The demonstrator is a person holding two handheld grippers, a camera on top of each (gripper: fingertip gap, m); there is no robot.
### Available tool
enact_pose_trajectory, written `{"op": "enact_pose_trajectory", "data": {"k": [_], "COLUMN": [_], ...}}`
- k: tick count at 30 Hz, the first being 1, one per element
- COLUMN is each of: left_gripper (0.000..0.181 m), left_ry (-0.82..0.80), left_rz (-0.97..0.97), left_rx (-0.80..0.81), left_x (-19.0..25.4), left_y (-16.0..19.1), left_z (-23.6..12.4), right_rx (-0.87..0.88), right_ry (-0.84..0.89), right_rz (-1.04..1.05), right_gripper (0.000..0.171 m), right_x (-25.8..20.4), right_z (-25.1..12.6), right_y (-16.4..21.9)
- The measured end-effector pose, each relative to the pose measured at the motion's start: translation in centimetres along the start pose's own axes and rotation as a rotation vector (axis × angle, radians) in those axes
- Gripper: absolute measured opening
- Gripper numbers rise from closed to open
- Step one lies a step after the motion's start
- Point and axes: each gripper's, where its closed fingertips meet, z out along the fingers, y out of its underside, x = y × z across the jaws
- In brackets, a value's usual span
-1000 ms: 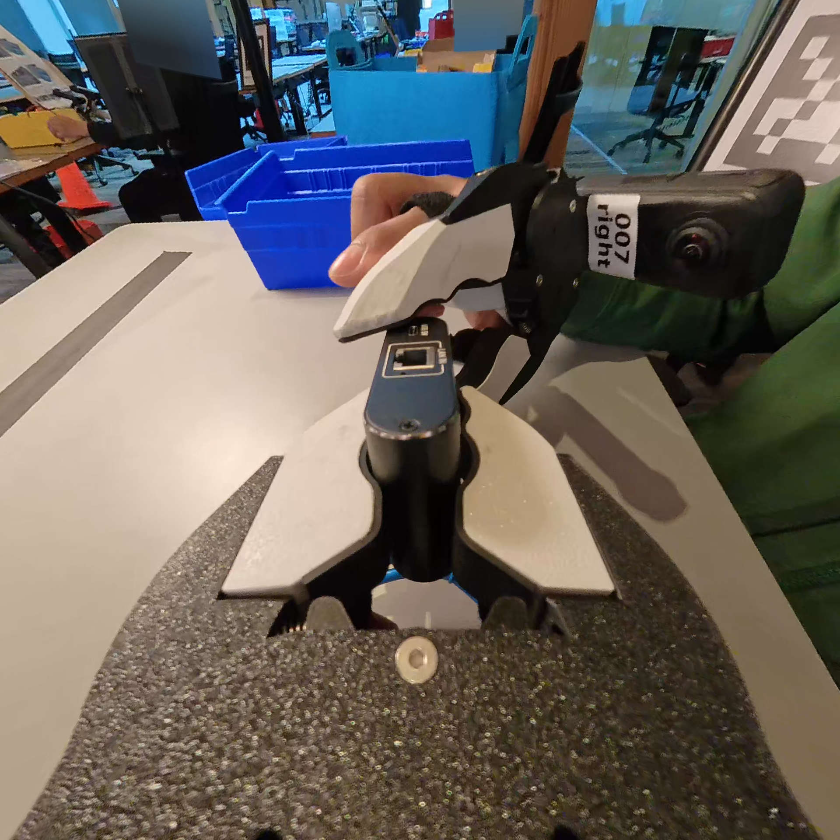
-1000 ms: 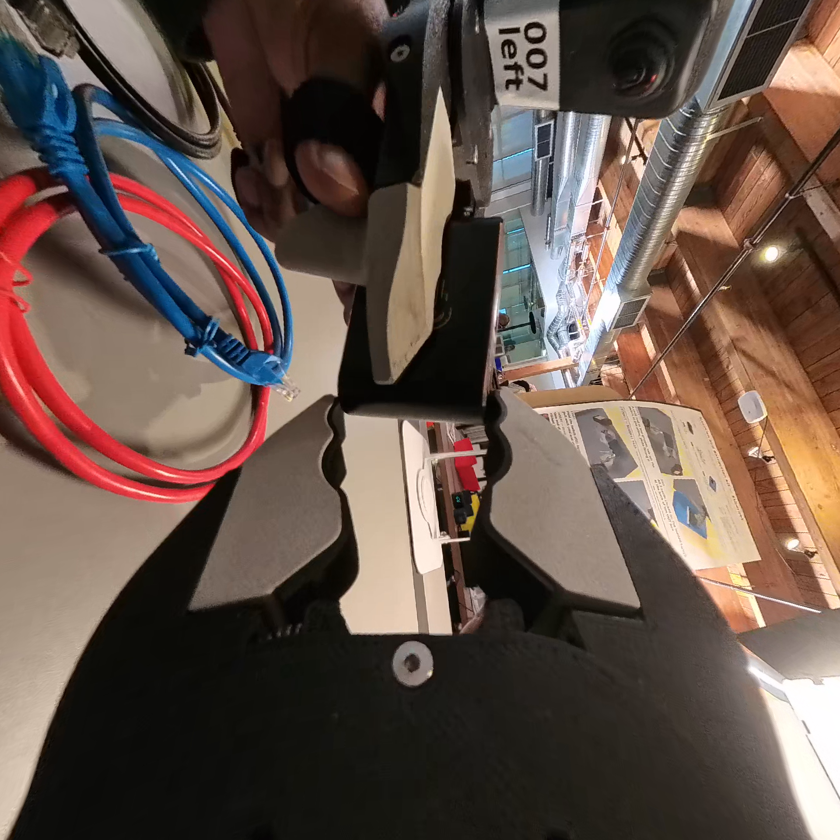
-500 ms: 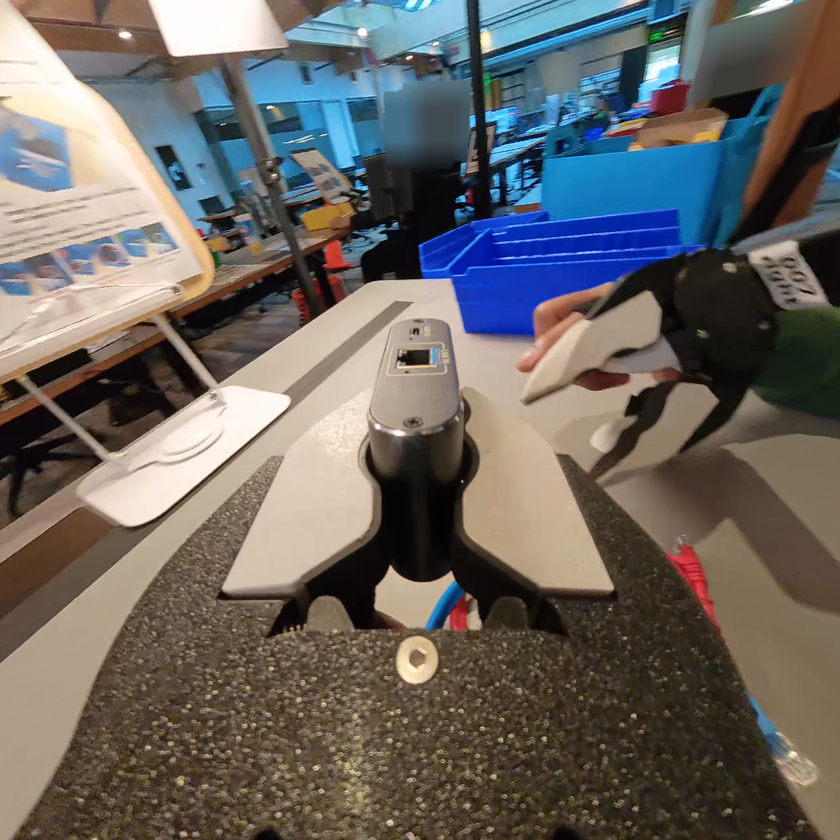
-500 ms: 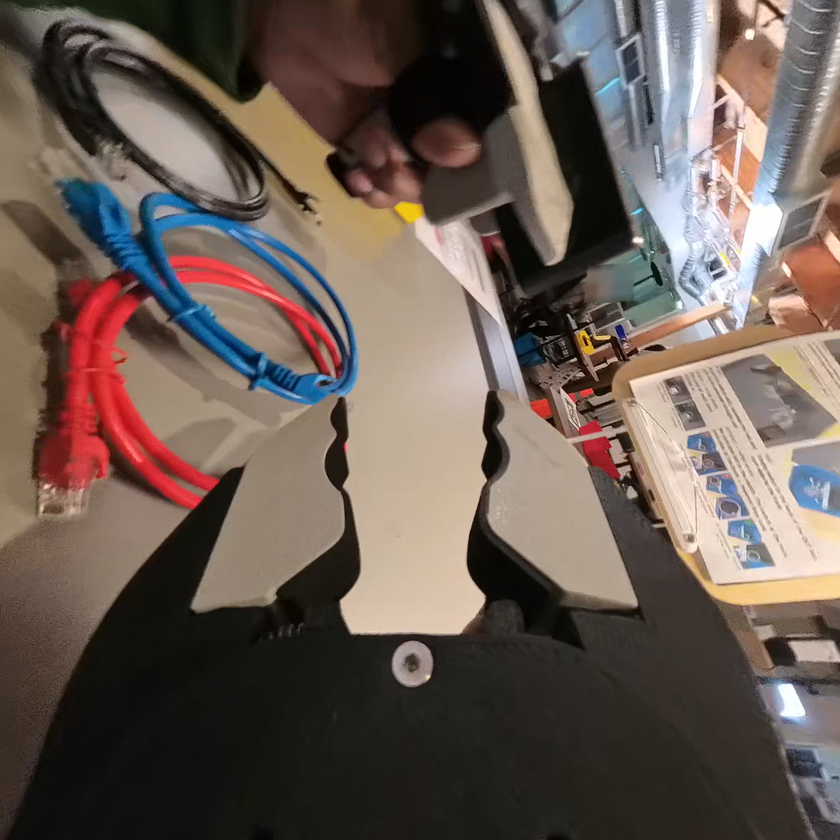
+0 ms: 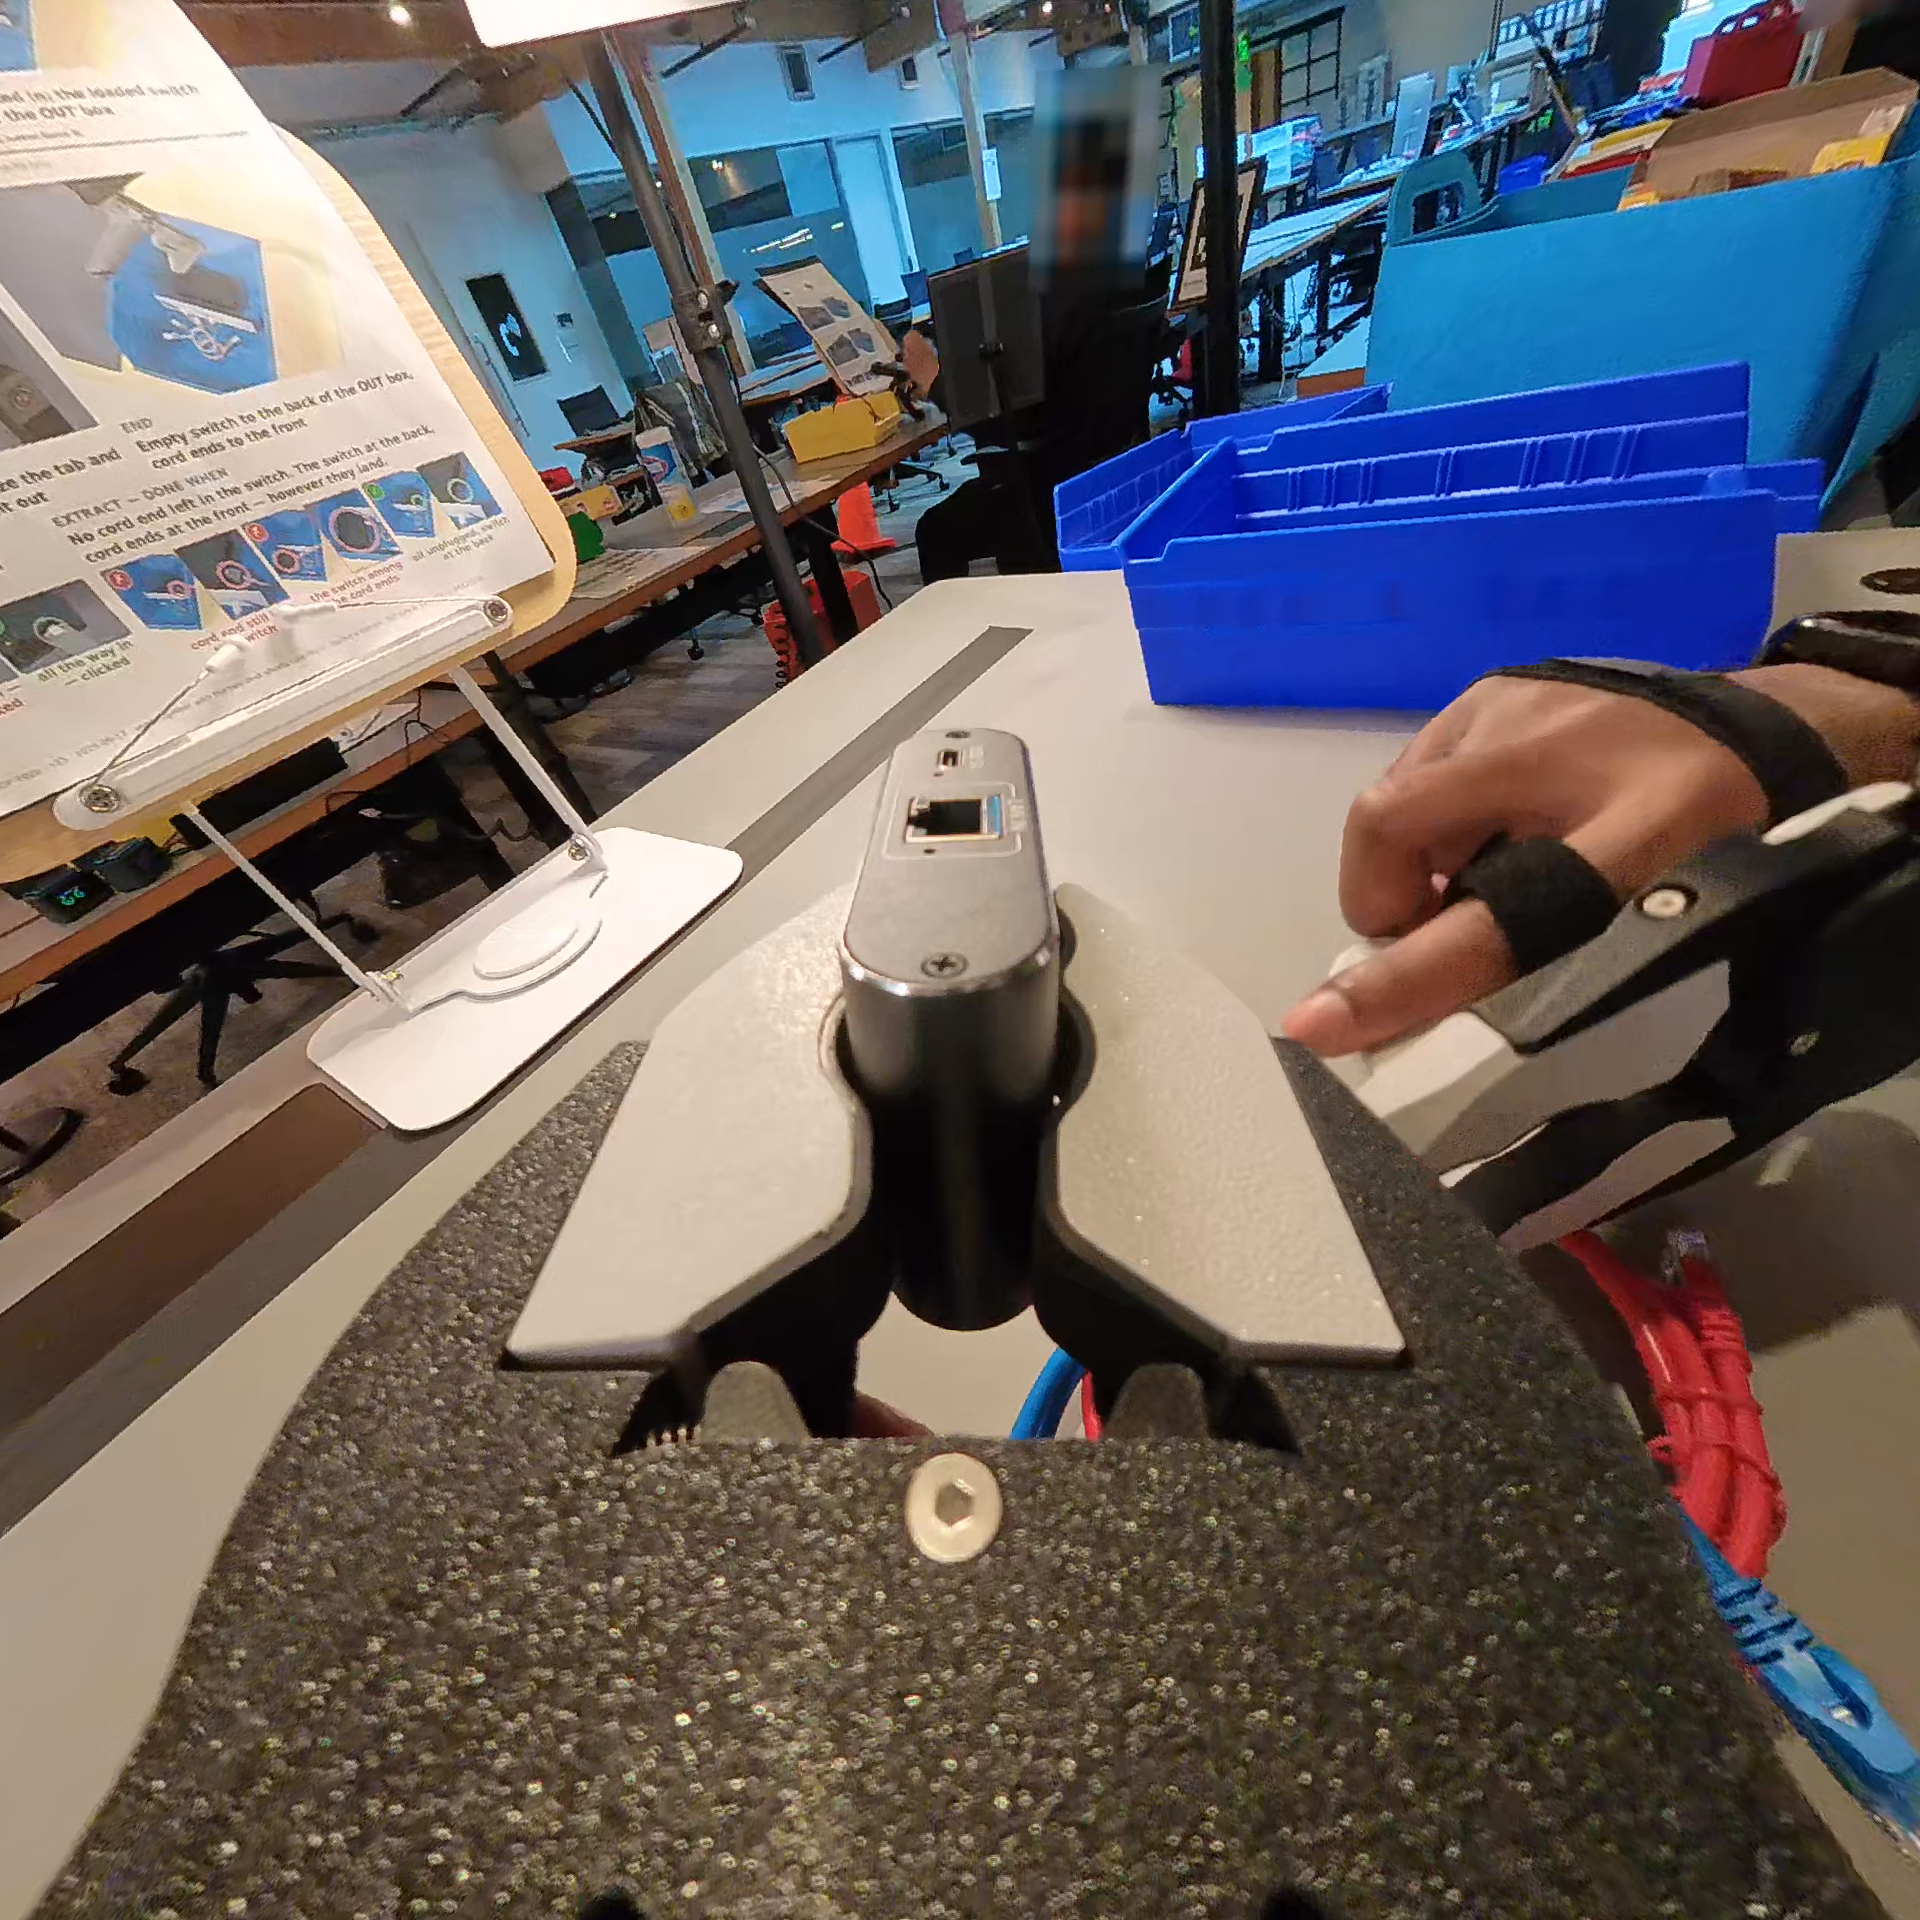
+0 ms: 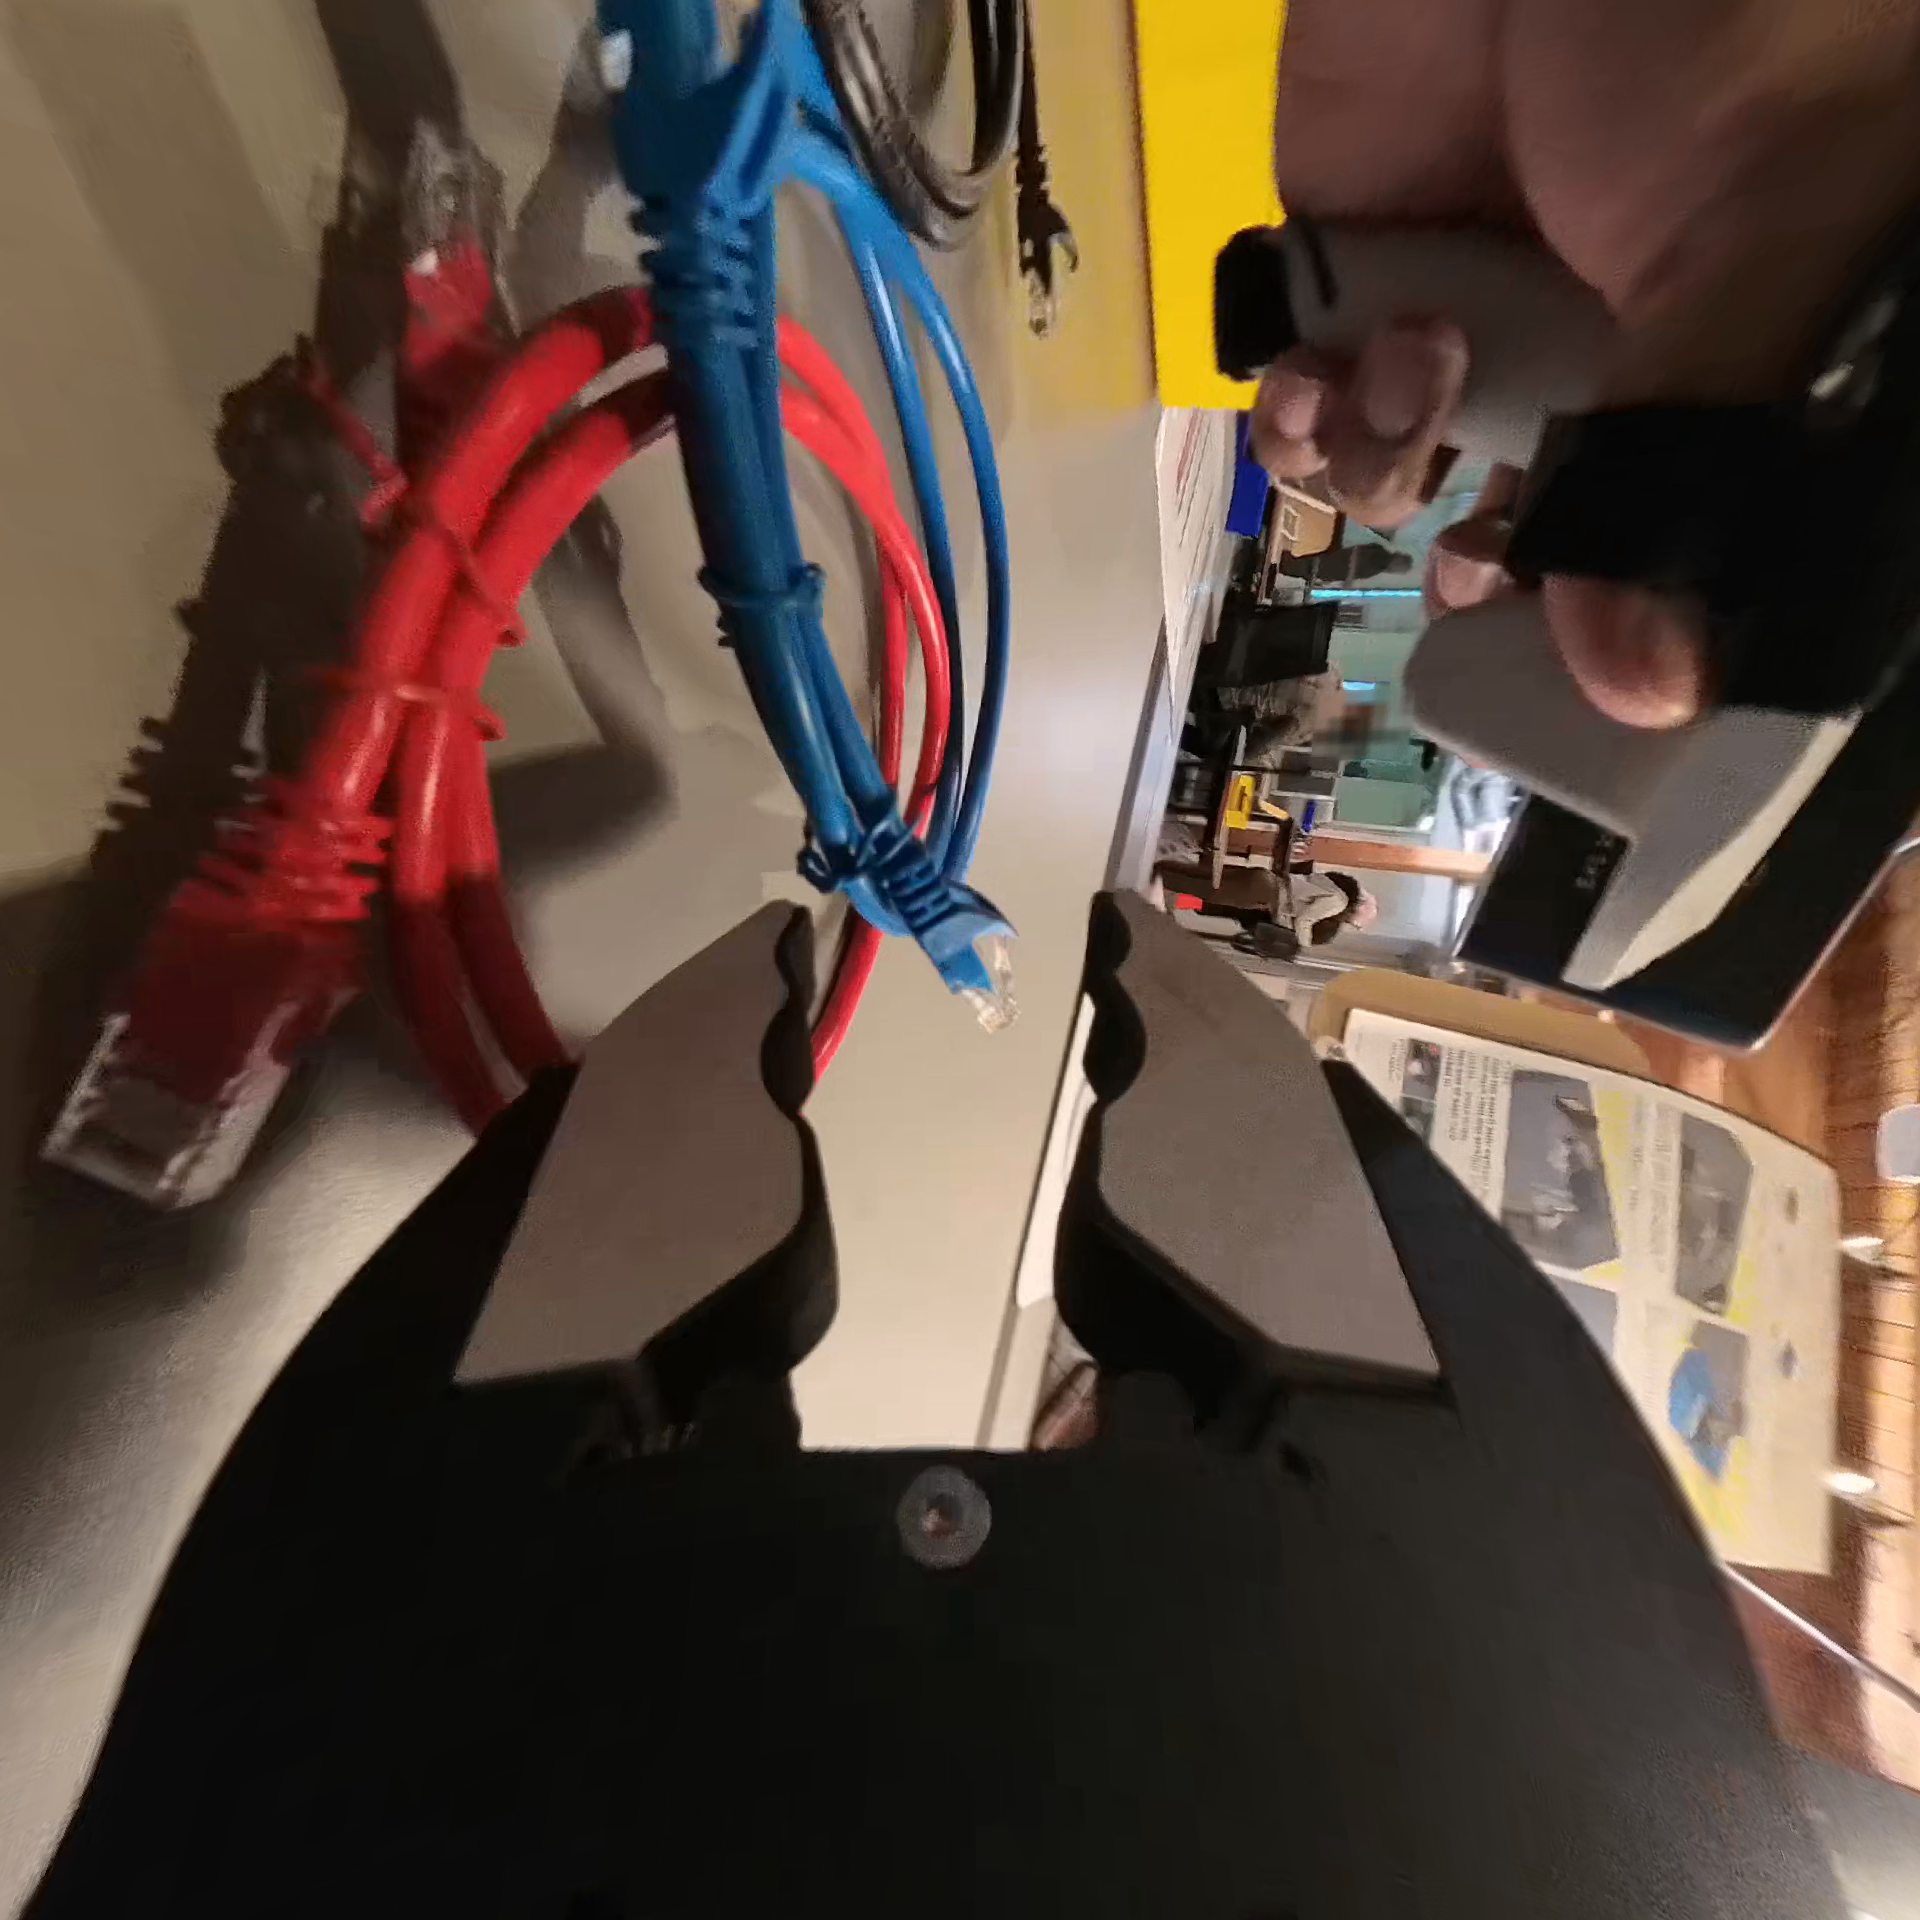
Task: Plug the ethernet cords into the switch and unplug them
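Left wrist view: switch (image 5: 951, 935) stands clamped between the jaws of the left gripper (image 5: 951, 1049), its body running forward along the fingers, the end face with one empty port pointing away from the camera. Both jaws press against its sides; no cord is plugged in. Held above the grey tabletop (image 5: 1164, 727).

Right wrist view: right gripper (image 6: 945, 945) has its jaws spread, nothing between them. Clear plug of the blue cord (image 6: 748, 436) lies just ahead of the gap, nearer the left jaw tip, not touching either jaw. Blue cord is bundled and overlaps the red cord (image 6: 416, 665), which is coiled on the tabletop to the left. Black cord (image 6: 935, 125) lies farther off, near the top edge; picture is blurred there.

Beyond: two blue bins (image 5: 1455, 540) at the far side of the tabletop, and an instruction sheet on a stand (image 5: 239, 343) to the left.
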Motion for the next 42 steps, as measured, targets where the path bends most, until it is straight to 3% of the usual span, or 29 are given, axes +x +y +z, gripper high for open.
{"op": "enact_pose_trajectory", "data": {"k": [3, 8, 16, 25, 29, 35, 42], "left_gripper": [0.029, 0.029, 0.029, 0.029, 0.03, 0.029, 0.03], "left_ry": [-0.008, -0.029, -0.022, -0.093, -0.109, -0.09, -0.082], "left_rz": [0.0, -0.008, 0.014, 0.225, 0.29, 0.297, 0.295], "left_rx": [-0.006, -0.007, -0.002, -0.102, -0.161, -0.182, -0.199], "left_x": [-0.1, -0.3, 0.2, 0.7, 0.7, 0.9, 0.9], "left_y": [0.1, 0.2, 0.1, 1.1, 2.1, 2.5, 2.9], "left_z": [0.1, 0.1, 0.4, 1.1, 1.4, 1.6, 1.8], "right_rx": [-0.048, -0.073, -0.229, -0.327, -0.342, -0.347, -0.327], "right_ry": [0.062, 0.167, 0.374, 0.442, 0.375, -0.06, -0.154], "right_rz": [-0.081, -0.099, -0.074, 0.012, 0.026, 0.304, 0.45], "right_gripper": [0.028, 0.027, 0.026, 0.025, 0.025, 0.03, 0.041], "right_x": [0.5, 2.5, 6.5, 7.8, 6.5, -0.5, -0.7], "right_z": [0.3, -1.0, -4.8, -6.7, -6.5, -5.3, -6.9], "right_y": [0.4, 1.7, 7.9, 12.3, 13.5, 14.9, 13.7]}}
